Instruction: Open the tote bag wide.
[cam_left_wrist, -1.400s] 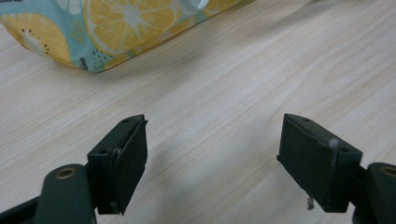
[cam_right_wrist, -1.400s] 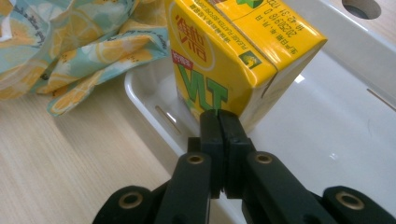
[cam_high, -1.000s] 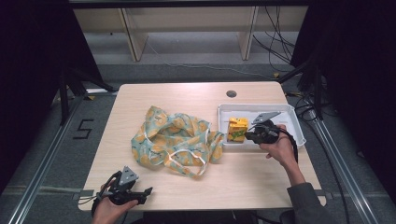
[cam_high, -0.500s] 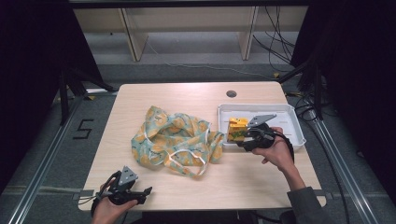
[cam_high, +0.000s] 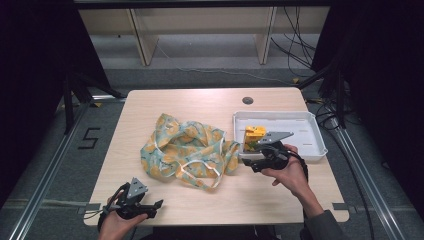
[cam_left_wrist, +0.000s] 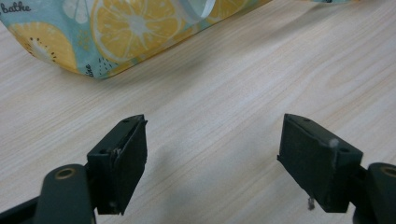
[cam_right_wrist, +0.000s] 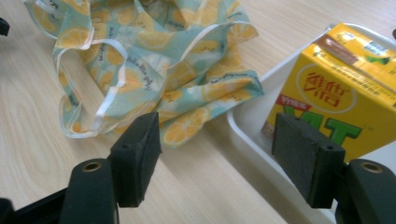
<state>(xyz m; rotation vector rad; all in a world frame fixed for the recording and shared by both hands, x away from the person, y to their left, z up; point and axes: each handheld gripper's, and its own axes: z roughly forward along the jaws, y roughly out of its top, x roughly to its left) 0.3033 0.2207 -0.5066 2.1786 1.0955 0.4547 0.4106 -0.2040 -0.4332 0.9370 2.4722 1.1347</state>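
1. At the lower left of the high view the left gripper (cam_high: 150, 208) sits in the person's left hand (cam_high: 116, 224) over the near edge of the table (cam_high: 165, 102); in the left gripper view (cam_left_wrist: 212, 163) its jaws stand wide apart with only bare wood between them, so it is released

2. In the middle of the high view, left of centre, lies the crumpled cloth bag (cam_high: 187, 150), pale blue-green with orange and lemon slices and white handles; its corner fills the upper left of the left gripper view (cam_left_wrist: 116, 32), well apart from those jaws

3. Right of the bag in the high view, the right gripper (cam_high: 252, 162) hangs at the near left corner of the white tray (cam_high: 310, 132), held by the right hand (cam_high: 290, 172). Its jaws have just been opening and nothing is clamped between them: in the right gripper view (cam_right_wrist: 215, 163) they gape over the table and the tray's rim (cam_right_wrist: 247, 135)

4. The yellow drink carton (cam_high: 254, 135) stands in the tray's left end; at the upper right of the right gripper view (cam_right_wrist: 341, 79) it rises just behind the right-hand jaw, free of both pads
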